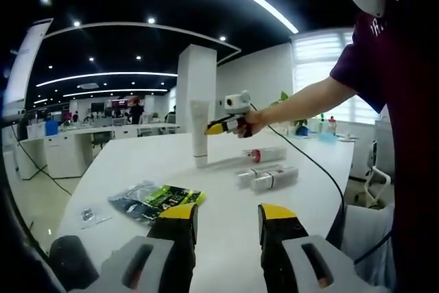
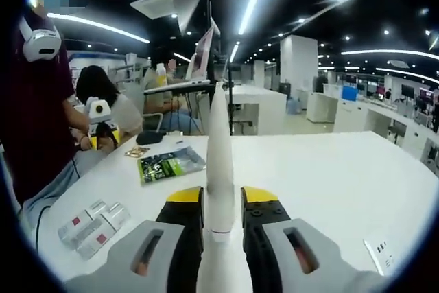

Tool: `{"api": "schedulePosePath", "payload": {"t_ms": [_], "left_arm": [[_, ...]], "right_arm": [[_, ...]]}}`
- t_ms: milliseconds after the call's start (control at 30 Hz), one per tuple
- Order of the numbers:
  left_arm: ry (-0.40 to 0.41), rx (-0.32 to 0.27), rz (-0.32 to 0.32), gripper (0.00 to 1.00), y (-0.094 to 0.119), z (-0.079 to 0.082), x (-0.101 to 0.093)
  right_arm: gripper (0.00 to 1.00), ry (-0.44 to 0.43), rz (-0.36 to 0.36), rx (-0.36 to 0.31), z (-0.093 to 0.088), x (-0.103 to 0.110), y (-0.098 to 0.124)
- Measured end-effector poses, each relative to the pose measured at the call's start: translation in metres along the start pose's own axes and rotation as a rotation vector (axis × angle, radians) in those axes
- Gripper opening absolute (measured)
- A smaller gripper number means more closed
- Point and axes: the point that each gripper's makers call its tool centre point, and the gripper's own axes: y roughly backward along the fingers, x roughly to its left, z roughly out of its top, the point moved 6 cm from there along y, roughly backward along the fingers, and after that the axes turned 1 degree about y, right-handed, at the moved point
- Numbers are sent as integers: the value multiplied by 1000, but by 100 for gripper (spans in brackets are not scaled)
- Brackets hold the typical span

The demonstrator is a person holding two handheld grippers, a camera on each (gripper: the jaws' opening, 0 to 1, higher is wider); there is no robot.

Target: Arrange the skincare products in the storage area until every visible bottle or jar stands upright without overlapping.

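Note:
A tall white tube [image 1: 199, 135] stands upright on its cap on the white table [image 1: 130, 162]. My right gripper [image 1: 218, 128], held by a person's hand, is shut on the tube's upper part. In the right gripper view the same tube [image 2: 220, 149] rises between the jaws of my right gripper [image 2: 221, 211]. Right of the tube, a clear bottle with a red cap [image 1: 264, 154] lies on its side. Two clear boxed products [image 1: 267, 178] lie flat nearer to me, also seen as boxes [image 2: 92, 224]. My left gripper [image 1: 226, 221] hovers low over the near table edge, open and holding nothing.
Green-and-black sachets [image 1: 154, 200] and a small clear packet [image 1: 89, 214] lie at the table's near left. The person [image 1: 398, 135] stands at the right edge, with a cable trailing from the right gripper. Desks and a white pillar [image 1: 197, 87] stand behind.

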Motion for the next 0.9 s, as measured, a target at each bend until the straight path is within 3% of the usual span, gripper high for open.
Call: {"api": "schedulePosePath", "payload": {"t_ms": [367,467,533,733,900], "left_arm": [[10,-36,-2,36,5,6,-9],[17,-48,-3,36,7,7,-14],[18,-55,-3,36,9,8,-18],[27,-67,-5,36,20,5,-33],[52,-83,4,36,29,2,-43]], "right_arm": [[28,-65,-62,23,3,32,19],[33,-184,-85,-10,8,51,29],[35,-180,-102,-6,8,59,35],[39,-262,-156,44,3,92,53],[38,-320,-254,117,-6,98,76]]}}
